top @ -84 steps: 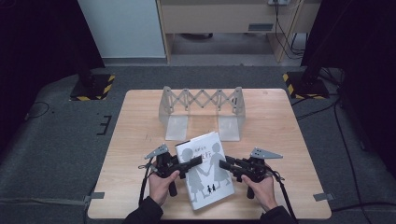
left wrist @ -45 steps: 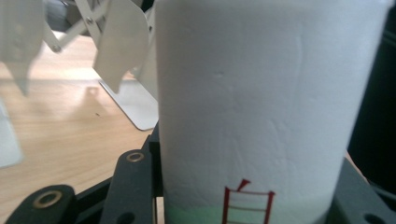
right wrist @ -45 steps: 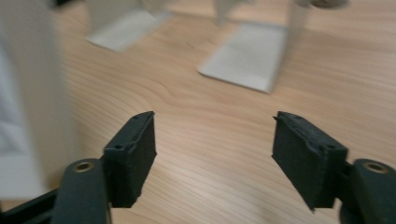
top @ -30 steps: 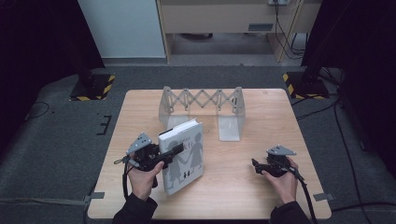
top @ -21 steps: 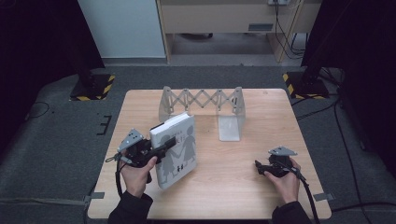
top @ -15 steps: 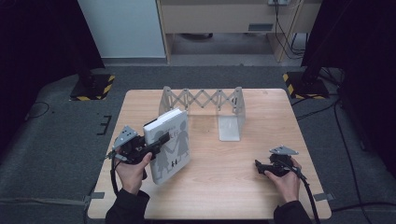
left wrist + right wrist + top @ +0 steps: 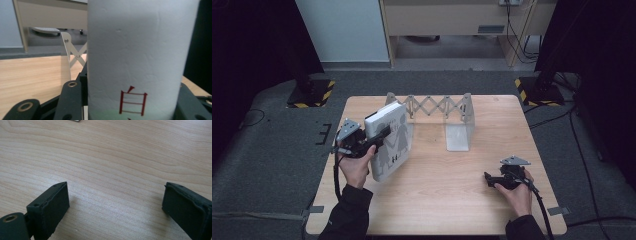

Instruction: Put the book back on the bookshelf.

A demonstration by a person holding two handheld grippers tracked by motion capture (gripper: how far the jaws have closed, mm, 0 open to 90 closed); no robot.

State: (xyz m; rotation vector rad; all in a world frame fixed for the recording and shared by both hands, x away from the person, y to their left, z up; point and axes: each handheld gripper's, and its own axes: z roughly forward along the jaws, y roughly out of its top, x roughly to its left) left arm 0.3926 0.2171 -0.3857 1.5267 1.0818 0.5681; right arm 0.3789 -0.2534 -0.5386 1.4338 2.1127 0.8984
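Note:
A white book [image 7: 389, 142] with dark figures on its cover stands tilted at the table's left side, lifted on its lower edge. My left gripper [image 7: 379, 137] is shut on its spine side. In the left gripper view the book's white spine [image 7: 135, 57] with a red character sits clamped between the black jaws. At the right front of the table my right gripper [image 7: 488, 179] is open, low over bare wood. The right gripper view has its two black pads [image 7: 51, 206] wide apart with nothing between them.
A metal expanding book rack [image 7: 439, 107] stands at the back middle of the wooden table [image 7: 437, 200], with a flat end plate [image 7: 458, 137] reaching forward. Dark floor surrounds the table. A cabinet stands beyond it.
The right gripper let go of the book and drew back to the right front. The left gripper carried the book leftward and tipped it up from lying flat.

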